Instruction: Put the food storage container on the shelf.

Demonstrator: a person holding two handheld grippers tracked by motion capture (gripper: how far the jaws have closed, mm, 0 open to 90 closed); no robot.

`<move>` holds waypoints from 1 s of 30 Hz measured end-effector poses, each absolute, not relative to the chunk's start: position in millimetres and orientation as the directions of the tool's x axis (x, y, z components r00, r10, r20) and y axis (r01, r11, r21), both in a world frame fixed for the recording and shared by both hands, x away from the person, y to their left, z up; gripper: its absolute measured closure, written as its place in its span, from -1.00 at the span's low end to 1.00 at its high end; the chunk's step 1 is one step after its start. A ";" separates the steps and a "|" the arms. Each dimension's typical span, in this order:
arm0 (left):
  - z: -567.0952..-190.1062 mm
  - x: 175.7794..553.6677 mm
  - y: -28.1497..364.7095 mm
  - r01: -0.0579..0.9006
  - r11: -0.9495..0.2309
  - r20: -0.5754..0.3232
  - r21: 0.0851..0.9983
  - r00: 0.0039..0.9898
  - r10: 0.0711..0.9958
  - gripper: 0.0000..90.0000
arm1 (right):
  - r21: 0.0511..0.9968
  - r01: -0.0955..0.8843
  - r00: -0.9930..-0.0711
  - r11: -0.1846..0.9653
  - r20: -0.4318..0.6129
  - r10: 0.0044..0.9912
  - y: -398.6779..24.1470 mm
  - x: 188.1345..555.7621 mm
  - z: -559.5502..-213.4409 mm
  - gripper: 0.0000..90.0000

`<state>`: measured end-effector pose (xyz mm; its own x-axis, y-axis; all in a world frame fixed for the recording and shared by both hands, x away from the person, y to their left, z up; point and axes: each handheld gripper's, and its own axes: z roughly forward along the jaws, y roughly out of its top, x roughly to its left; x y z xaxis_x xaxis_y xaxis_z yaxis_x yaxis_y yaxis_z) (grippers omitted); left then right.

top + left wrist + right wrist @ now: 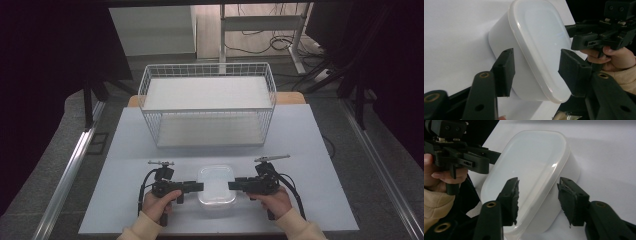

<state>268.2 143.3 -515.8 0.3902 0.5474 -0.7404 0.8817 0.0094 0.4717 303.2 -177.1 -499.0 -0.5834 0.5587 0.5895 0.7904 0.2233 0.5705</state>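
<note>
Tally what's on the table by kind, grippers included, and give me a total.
Lidded plastic box: 1
Wire basket: 1
Grippers: 2, the left gripper and the right gripper, one at each end of the box
Total: 4

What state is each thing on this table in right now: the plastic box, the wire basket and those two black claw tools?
Plastic box: lid on, flat on the table, between both tools.
Wire basket: upright, nothing inside, behind the box.
Left gripper: jaws apart, straddling one end of the box, not clamped.
Right gripper: jaws apart, straddling the other end, not clamped.
</note>
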 end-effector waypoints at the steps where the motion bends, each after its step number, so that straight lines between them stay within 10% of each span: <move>1: -517.8 268.3 142.0 0.888 0.011 -0.752 0.460 0.384 0.535 0.13 | 0.561 0.799 -0.573 0.217 0.600 0.558 -177.3 303.5 -500.2 0.23; 30: -507.1 256.5 151.7 0.859 0.061 -0.741 0.508 0.399 0.540 0.70 | 0.515 0.849 -0.501 0.114 0.720 0.479 -192.1 296.0 -495.3 0.71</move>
